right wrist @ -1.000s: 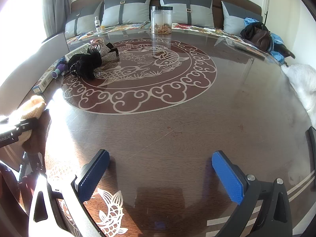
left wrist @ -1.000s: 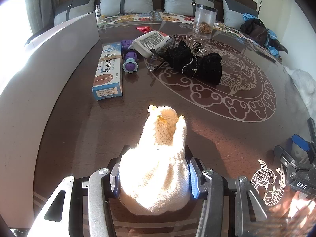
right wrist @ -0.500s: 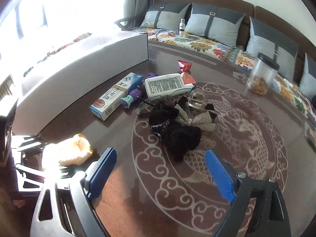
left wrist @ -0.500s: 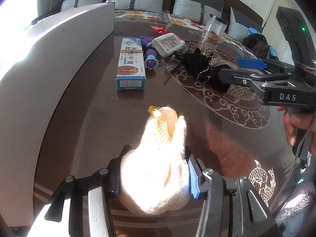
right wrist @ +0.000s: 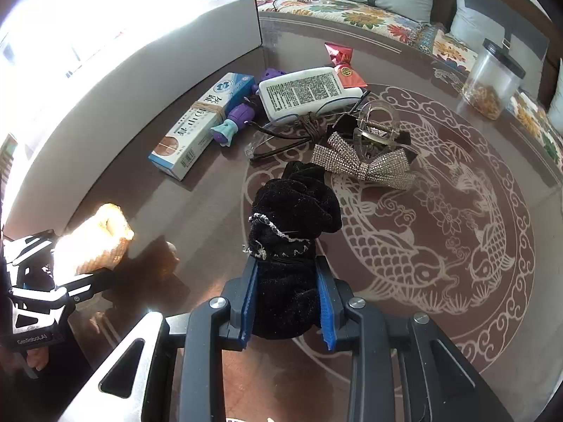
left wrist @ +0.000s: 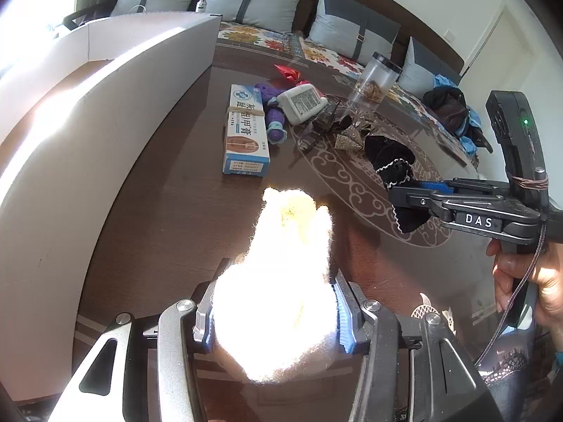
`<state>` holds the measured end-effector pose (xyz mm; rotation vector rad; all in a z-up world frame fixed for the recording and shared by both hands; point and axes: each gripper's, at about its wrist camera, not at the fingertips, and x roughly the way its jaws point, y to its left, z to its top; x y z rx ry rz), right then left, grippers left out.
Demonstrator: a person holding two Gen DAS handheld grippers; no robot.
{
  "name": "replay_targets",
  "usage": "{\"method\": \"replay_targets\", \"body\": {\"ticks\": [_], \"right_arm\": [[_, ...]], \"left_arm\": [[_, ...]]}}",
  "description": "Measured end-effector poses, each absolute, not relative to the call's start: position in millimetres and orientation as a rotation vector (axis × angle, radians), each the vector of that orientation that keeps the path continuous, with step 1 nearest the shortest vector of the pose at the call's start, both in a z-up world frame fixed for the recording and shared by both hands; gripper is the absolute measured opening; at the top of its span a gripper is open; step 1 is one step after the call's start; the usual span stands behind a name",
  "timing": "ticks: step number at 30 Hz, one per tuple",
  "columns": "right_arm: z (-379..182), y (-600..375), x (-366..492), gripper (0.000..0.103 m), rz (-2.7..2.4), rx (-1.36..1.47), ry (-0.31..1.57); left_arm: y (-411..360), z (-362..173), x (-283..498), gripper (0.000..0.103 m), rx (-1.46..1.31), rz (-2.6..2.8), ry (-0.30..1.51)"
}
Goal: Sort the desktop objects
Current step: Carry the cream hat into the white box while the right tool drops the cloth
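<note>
Sunlit table: glare whitens the knit piece in left jaws; right jaws pinch black cloth.

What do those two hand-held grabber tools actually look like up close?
The left gripper has silver-grey metal arms with round bolts and blue ribbed pads. The right gripper is black with blue pads; from the side it shows a white "DAS" label, a green light and a thin braided cable.
</note>
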<state>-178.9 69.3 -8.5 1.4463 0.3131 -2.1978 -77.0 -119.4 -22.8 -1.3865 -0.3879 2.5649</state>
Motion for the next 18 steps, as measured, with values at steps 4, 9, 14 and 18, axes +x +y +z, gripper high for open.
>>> {"method": "replay_targets", "body": {"ticks": [4, 9, 14, 18], "right_arm": [[36, 51, -156, 0.031, -2.225, 1.325, 0.251], [100, -29, -142, 0.031, -2.185, 1.116, 0.202], [129, -136, -138, 0.031, -2.106, 0.971, 0.215], [113, -205, -149, 0.031, -2.068, 0.994, 0.251]], "left_arm": [[-148, 26, -58, 0.05, -1.229, 2.599, -0.517], [-224, 70, -51, 0.05, -1.155, 2.753, -0.571], [-309, 54, -56, 0.05, -1.335, 2.914, -0.616], [-338, 30, -63, 0.05, -1.461, 2.918, -0.61]]}}
